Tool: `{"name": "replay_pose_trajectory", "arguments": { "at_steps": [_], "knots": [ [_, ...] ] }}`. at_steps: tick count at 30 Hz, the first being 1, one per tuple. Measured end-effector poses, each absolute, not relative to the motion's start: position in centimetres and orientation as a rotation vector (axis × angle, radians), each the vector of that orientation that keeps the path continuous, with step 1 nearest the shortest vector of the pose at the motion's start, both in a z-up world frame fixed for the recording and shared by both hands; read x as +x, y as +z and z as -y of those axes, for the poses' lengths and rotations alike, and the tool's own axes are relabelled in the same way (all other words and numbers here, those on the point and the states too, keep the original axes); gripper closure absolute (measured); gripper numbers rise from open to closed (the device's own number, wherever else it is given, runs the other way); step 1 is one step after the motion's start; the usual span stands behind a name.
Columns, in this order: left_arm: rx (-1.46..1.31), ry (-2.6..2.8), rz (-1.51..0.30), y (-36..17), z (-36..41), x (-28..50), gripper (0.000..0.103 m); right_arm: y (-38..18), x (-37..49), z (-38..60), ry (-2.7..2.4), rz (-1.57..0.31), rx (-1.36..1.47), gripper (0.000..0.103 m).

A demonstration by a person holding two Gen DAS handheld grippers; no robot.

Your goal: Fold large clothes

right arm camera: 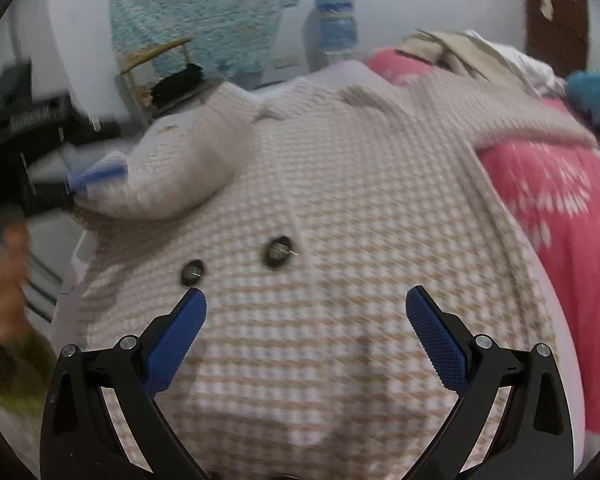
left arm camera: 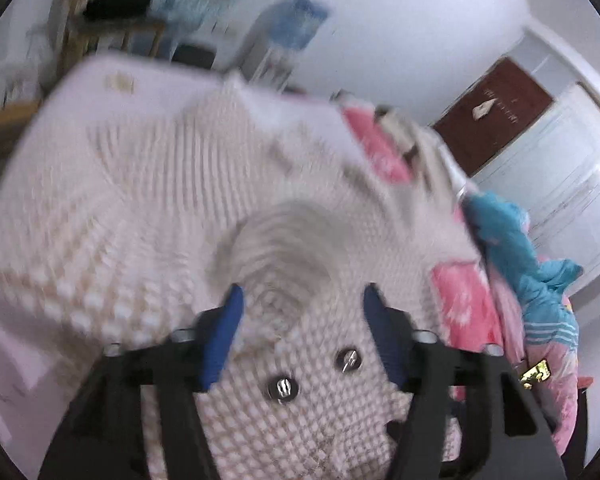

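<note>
A large cream and tan checked coat (right arm camera: 340, 184) with two dark round buttons (right arm camera: 276, 251) lies spread over the bed; it also fills the left wrist view (left arm camera: 148, 216). My right gripper (right arm camera: 306, 300) is open and empty, just above the coat near the buttons. In the right wrist view my left gripper (right arm camera: 96, 176) is at the far left, its blue fingers closed on a bunched fold of the coat's sleeve (right arm camera: 188, 160). In the left wrist view my left gripper (left arm camera: 302, 296) has coat fabric between its fingers, with the buttons (left arm camera: 283, 388) below.
A pink quilt (right arm camera: 560, 208) lies at the coat's right edge, with a teal garment (left arm camera: 512, 240) and beige clothes (right arm camera: 460, 52) heaped beyond it. A wooden chair (right arm camera: 160, 68), a water bottle (right arm camera: 334, 28) and a brown door (left arm camera: 496, 108) stand behind the bed.
</note>
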State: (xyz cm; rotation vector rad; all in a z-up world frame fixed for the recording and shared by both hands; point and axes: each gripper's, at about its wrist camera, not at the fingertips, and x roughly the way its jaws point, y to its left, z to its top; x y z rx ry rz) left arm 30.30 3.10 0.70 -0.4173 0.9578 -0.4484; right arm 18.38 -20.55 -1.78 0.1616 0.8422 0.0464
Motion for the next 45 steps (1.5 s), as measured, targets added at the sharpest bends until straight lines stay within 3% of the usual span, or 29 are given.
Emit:
{"name": "replay_pose_trajectory", "arguments": {
  "at_steps": [4, 10, 16, 30, 37, 45],
  "knots": [
    [-0.348, -0.402, -0.967, -1.5, -1.5, 29.6, 0.021, -3.6, 18.7, 21.8, 0.027, -0.916, 0.129, 0.007],
    [-0.239, -0.360, -0.955, -2.8, -1.5, 27.1, 0.008, -5.8, 18.9, 22.2, 0.022, -0.977, 0.081, 0.007],
    [-0.183, -0.346, -0.924, -3.5, -1.3, 26.1, 0.006, -6.4, 19.0, 22.4, 0.032, -0.985, 0.067, 0.007],
    [-0.403, -0.416, -0.798, -0.4, -7.4, 23.7, 0.005, -6.0, 18.4, 22.9, 0.119, -0.990, 0.057, 0.007],
    [-0.518, -0.370, -0.755, -0.1, -12.2, 22.9, 0.005, -2.1, 19.3, 24.5, 0.145, -0.940, 0.127, 0.007],
    [-0.334, -0.169, -0.802, -1.6, -12.5, 23.3, 0.005, 0.6, 24.3, 25.8, 0.361, -0.930, 0.342, 0.009]
  ]
}}
